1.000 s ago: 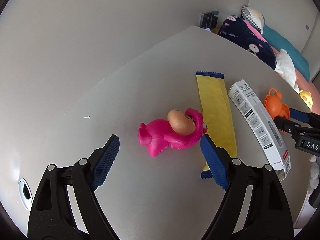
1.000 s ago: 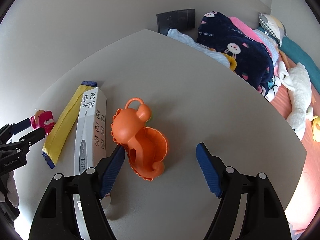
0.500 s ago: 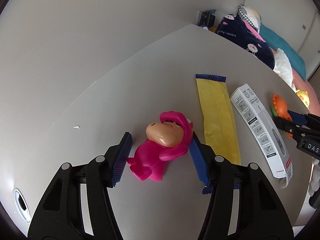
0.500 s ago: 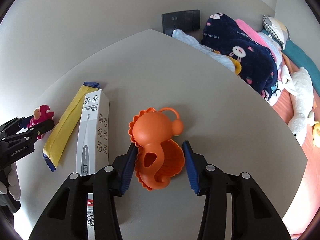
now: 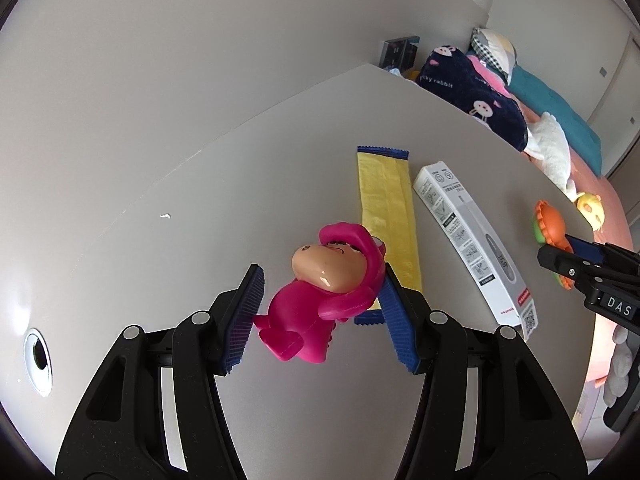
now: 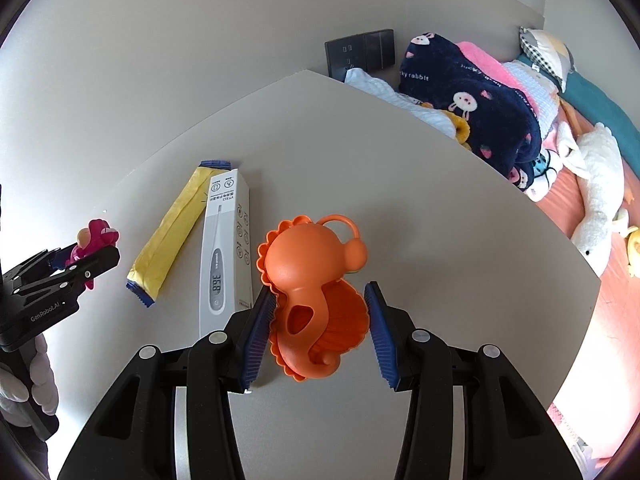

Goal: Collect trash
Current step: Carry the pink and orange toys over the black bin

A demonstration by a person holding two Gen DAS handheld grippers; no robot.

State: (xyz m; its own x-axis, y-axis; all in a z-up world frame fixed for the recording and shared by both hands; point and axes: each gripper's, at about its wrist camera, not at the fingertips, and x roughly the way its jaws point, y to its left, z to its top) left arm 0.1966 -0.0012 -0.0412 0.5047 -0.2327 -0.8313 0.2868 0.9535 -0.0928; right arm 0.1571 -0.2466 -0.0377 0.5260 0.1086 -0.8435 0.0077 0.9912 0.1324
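My left gripper (image 5: 320, 312) clamps the glossy pink plastic figurine (image 5: 320, 300); my right gripper (image 6: 320, 328) clamps the orange plastic seahorse-shaped toy (image 6: 316, 296). The flat yellow wrapper (image 5: 386, 216) and the long white cardboard thermometer box (image 6: 226, 248) lie between them on the grey table (image 5: 240, 200), long axes running near to far, the wrapper closer to my left.

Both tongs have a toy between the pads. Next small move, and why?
Probably lift both straight up a little to clear the table. The left tongs are clamped on the pink toy and the right tongs on the orange toy, while the yellow wrapper and white thermometer box lie close beside them.
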